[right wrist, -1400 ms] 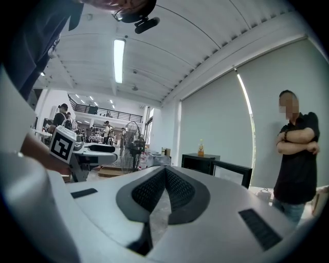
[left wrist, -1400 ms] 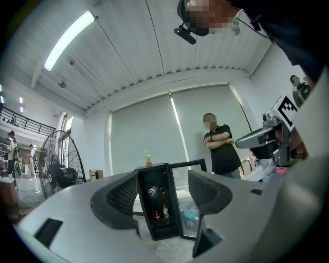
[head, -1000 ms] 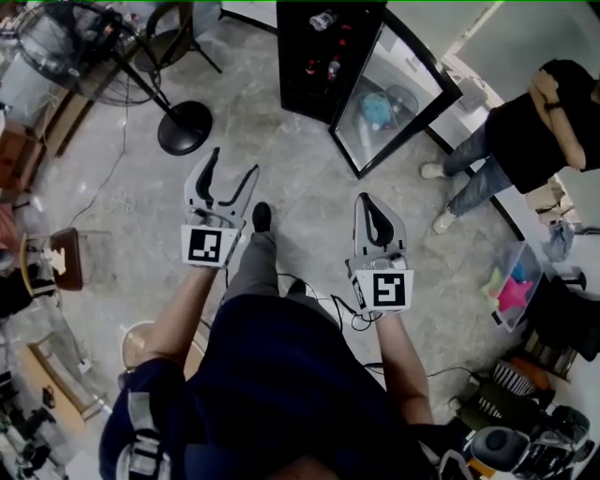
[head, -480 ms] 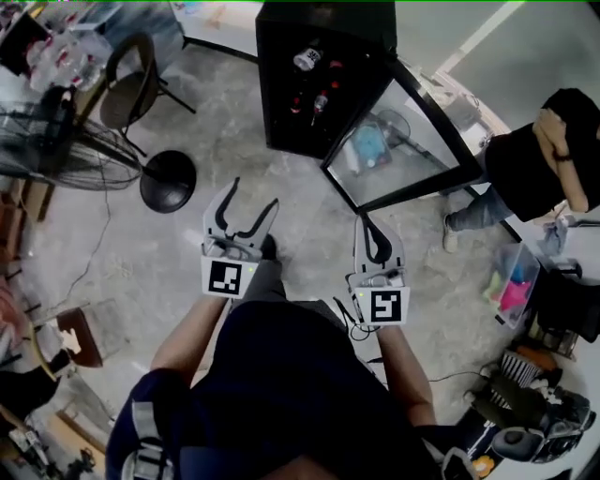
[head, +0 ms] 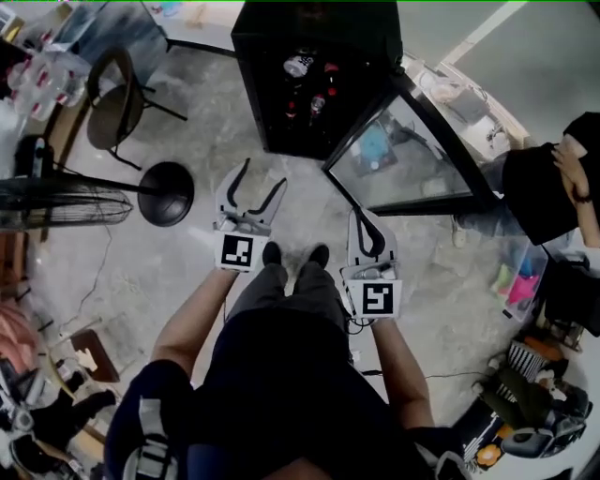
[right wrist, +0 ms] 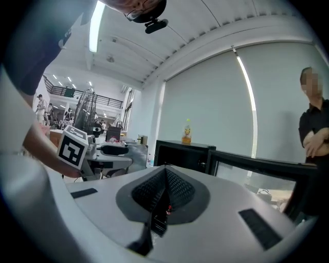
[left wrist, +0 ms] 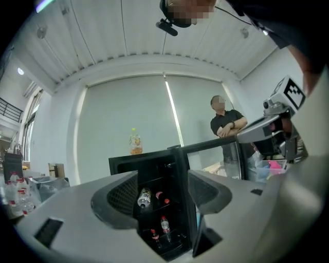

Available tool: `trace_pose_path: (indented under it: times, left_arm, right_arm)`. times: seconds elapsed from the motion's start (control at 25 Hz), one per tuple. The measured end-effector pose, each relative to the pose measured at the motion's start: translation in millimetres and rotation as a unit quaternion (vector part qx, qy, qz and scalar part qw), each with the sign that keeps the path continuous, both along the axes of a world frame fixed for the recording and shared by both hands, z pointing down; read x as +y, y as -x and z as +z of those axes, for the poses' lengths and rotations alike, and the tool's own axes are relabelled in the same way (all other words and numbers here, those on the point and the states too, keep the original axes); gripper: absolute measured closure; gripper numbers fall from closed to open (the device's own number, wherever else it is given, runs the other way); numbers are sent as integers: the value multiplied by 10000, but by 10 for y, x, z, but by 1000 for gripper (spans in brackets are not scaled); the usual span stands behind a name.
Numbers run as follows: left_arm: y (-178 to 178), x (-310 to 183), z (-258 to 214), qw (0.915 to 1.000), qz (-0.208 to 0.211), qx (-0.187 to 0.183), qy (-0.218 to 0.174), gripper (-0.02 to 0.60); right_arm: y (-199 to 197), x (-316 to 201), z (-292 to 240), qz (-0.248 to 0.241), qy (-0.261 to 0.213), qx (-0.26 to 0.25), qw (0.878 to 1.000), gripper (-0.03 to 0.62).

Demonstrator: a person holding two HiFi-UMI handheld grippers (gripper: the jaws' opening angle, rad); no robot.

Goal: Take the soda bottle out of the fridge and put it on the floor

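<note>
fridge (head: 319,26) nearer than half second ago, both grippers closer to it. glass door (head: 412,155) stands open. soda bottles (left wrist: 164,225) on shelves inside. left gripper (head: 263,175) jaws wide apart, empty, facing shelves. right gripper (head: 364,217) jaws pressed together, empty.

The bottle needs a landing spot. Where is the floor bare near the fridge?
Bare floor lies between the fan base and the fridge, and just ahead of the person's shoes. Crowded: the right edge, with a bin and gear beyond the open glass door.
</note>
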State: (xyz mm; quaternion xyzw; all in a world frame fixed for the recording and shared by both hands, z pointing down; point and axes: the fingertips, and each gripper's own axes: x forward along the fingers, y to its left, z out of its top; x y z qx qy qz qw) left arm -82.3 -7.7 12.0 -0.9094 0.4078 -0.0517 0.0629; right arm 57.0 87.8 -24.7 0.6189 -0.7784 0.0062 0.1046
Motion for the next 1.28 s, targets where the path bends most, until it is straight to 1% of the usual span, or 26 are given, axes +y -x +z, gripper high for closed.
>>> trace_pose_path:
  times: [0.08,0.24,0.36,0.52,0.72,0.92,1.16,1.28]
  left_arm:
    - [-110,-170,105,10000,-21,-71,22,281]
    - [-291,-525,484,9995,-157,-68,248,282]
    - [-482,-806,937,9989,-225,-75,398,282]
    - [-673,-1248,1720,9966,-417,-149,688,281]
    - [-799,-1588,2488,9954,-497,-208,796,282]
    - [-945,-1893,3036,9951,-515,-241,814,281]
    - [-1148,-2422,4067,9936,-532,-387,917,281]
    - [-1177,-2640,4426,9928,-569,-437,958,279]
  right_arm:
    - [-54,-95,104,-18,104,-53,9999,577]
    - [-138,-252,283,-102,247,-69,9996,577]
    - [-223,-390,469,-165,268,-38,9995,577]
    - [-308,-609,879,-268,375,1,9989,577]
    - [-292,-713,1385,-390,573,135,9975,577]
    - [-396,-953,1779,-320,418,128,9985,576]
    - [-572,-1377,2613,-266,267,-80,9993,576]
    - [-572,-1507,2806,-241,125,-140,9995,577]
